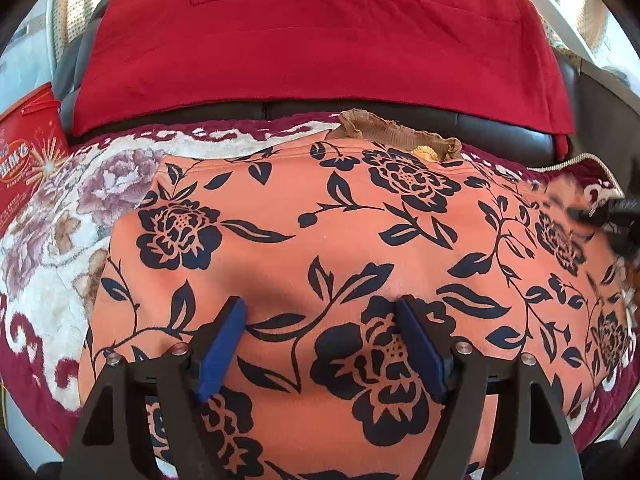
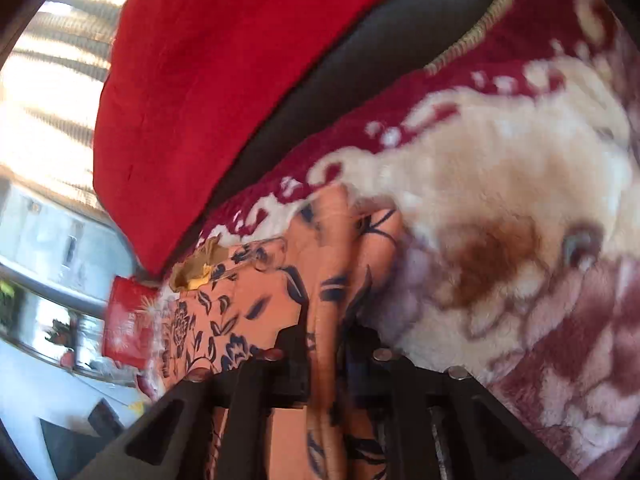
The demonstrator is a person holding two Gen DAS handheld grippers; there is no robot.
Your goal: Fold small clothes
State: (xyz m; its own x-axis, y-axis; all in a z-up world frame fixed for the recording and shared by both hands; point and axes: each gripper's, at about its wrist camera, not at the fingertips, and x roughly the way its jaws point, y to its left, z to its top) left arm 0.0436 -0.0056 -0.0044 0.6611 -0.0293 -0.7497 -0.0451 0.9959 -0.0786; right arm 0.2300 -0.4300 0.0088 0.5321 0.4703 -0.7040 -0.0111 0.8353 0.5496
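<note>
On plush blanket (image 1: 48, 240), orange floral garment (image 1: 320, 220) lies spread. Left gripper (image 1: 320, 312) wide open, blue pads (image 1: 220, 348) apart, low over cloth, nothing held. Right gripper (image 2: 328, 344) closed on bunched garment (image 2: 324, 280) edge, fold pinched between fingers. Left view alone shows tan cloth (image 1: 400, 134) at garment's far edge clearly, red box (image 1: 28, 160) at left, red fabric (image 1: 320, 40) behind. Right view blurred.
</note>
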